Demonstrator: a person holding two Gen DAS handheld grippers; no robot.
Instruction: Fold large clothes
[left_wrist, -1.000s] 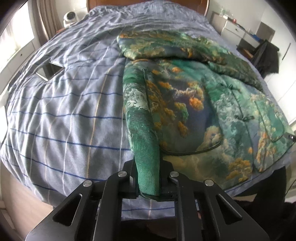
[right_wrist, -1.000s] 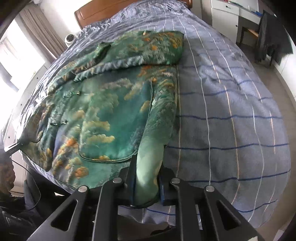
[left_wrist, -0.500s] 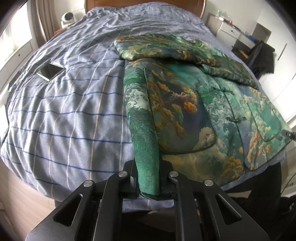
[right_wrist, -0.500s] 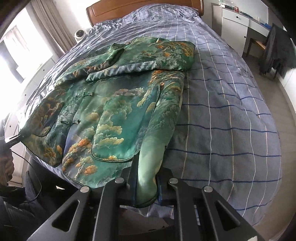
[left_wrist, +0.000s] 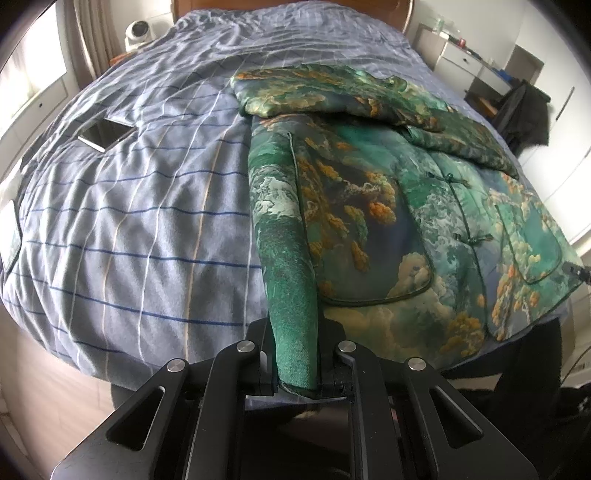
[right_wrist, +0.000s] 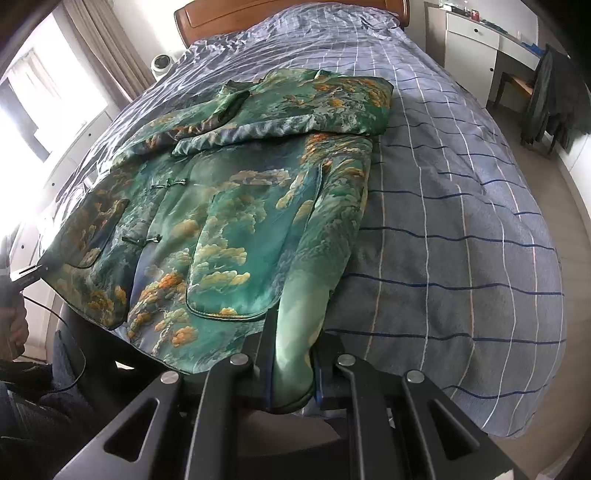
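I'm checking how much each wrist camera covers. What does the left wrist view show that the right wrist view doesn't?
Only the left wrist view shows a phone-like flat device lying on the bedspread, and the left gripper shut on one hem corner of the jacket.

Only the right wrist view shows the wide wooden headboard, the curtain by the window, and the right gripper shut on the other hem corner.

Both show the green printed jacket spread on the striped bedspread with sleeves folded across the top, a round white device beside the bed, a white dresser, and dark clothing hanging nearby.
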